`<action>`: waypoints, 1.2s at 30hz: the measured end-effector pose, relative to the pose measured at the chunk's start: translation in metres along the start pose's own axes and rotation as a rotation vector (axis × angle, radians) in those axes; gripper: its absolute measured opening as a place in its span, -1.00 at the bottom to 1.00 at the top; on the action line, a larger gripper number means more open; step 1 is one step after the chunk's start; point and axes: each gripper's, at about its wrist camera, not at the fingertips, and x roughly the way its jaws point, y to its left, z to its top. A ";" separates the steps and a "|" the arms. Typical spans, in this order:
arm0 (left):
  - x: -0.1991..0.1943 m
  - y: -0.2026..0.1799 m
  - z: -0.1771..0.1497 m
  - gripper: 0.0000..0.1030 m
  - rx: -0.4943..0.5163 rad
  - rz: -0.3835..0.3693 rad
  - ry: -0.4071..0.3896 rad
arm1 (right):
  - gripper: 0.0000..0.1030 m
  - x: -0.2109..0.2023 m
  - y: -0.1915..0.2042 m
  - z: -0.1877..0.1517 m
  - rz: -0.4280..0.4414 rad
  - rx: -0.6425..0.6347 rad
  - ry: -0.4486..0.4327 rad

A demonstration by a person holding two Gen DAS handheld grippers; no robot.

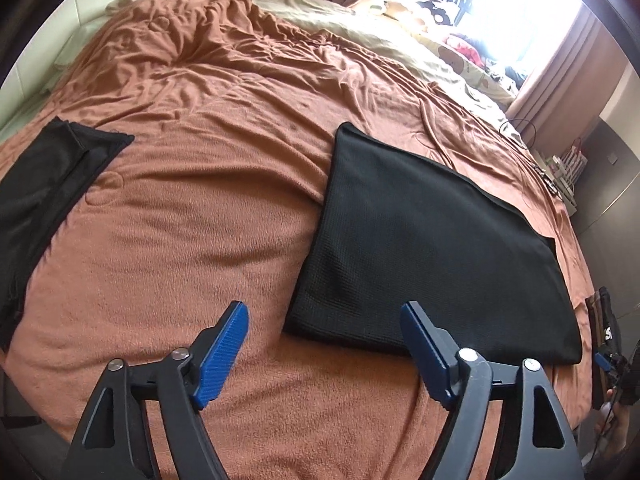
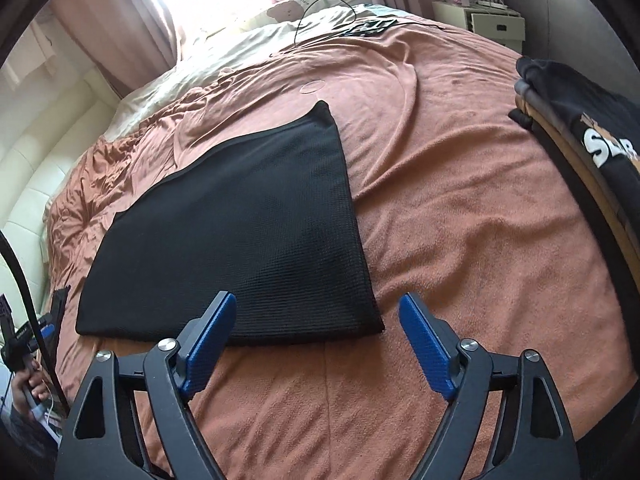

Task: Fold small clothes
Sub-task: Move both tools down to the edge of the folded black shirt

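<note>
A black waffle-knit garment (image 1: 432,248) lies folded into a flat rectangle on the rust-brown bedspread (image 1: 192,220). In the right wrist view the same black garment (image 2: 240,240) lies ahead and left. My left gripper (image 1: 325,316) hangs open over the blanket just short of the garment's near left corner, holding nothing. My right gripper (image 2: 318,308) is open too, above the garment's near right corner, with nothing between its blue pads (image 2: 212,344).
Another black cloth (image 1: 44,196) lies at the left of the bed. A stack of folded clothes with a black printed top (image 2: 592,144) sits at the right. Cream bedding (image 1: 400,40), cables (image 2: 352,24), curtains and a white nightstand (image 2: 492,24) are farther off.
</note>
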 end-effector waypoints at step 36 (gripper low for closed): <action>0.061 0.033 -0.019 -0.07 -0.335 -0.159 0.072 | -0.15 0.053 -0.057 -0.031 0.214 0.451 0.066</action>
